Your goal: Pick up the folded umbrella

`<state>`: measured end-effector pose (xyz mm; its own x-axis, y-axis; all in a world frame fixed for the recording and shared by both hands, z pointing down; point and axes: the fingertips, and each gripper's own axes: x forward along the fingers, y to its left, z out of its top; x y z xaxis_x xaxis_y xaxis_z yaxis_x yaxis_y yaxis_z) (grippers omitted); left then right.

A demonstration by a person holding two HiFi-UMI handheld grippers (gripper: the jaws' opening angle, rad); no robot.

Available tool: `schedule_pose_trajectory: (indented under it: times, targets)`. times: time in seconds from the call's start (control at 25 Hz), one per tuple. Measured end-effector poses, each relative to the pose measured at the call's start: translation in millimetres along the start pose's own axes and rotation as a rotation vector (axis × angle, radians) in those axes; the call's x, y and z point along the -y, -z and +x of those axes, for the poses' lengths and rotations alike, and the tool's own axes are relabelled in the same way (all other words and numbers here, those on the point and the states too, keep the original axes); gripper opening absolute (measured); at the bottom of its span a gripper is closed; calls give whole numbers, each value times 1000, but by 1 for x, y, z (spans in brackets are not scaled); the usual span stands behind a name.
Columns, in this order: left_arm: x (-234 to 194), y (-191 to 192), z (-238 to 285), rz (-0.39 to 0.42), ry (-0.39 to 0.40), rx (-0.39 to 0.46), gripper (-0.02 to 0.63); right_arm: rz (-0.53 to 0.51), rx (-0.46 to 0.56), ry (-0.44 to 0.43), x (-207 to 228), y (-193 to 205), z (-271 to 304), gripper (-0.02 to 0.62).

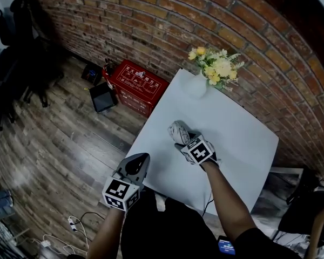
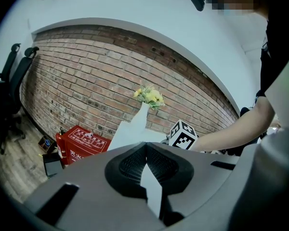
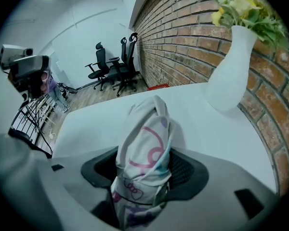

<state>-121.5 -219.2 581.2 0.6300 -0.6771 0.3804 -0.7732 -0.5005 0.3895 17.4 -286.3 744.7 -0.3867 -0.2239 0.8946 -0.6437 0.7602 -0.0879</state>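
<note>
One view shows print: R tongs (image 3: 144, 152) grip folded umbrella (image 3: 144, 124); L tongs (image 2: 145, 146) closed.

folded umbrella (image 3: 144, 129) lower end hidden within right tongs (image 3: 143, 171), red box (image 1: 137, 85) lettering too small to read

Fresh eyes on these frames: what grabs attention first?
A pink-printed folded umbrella sits mid-table between the jaws of the right tool, fabric against both pads. Behind it, a white vase of yellow flowers stands at the far edge of the white table, by the brick wall. The left tool hangs shut at the near-left corner.
</note>
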Motion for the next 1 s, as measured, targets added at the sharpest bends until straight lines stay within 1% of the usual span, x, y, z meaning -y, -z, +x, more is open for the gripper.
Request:
schedule_pose_trajectory:
  times: [0.32, 0.56, 0.72, 0.84, 1.0]
  targets:
    - [11, -5, -2, 6, -9, 18, 14, -1, 58, 6, 1, -3, -29, 281]
    - [31, -13, 1, 26, -1, 42, 14, -24, 77, -15, -3, -2, -54, 276]
    - [46, -16, 1, 39, 1, 57, 14, -33, 107, -20, -6, -1, -72, 275]
    - [58, -17, 0, 51, -4, 66, 14, -30, 147, -19, -8, -1, -89, 275]
    - [75, -17, -4, 53, -15, 78, 14, -3, 236, -28, -16, -3, -117, 275]
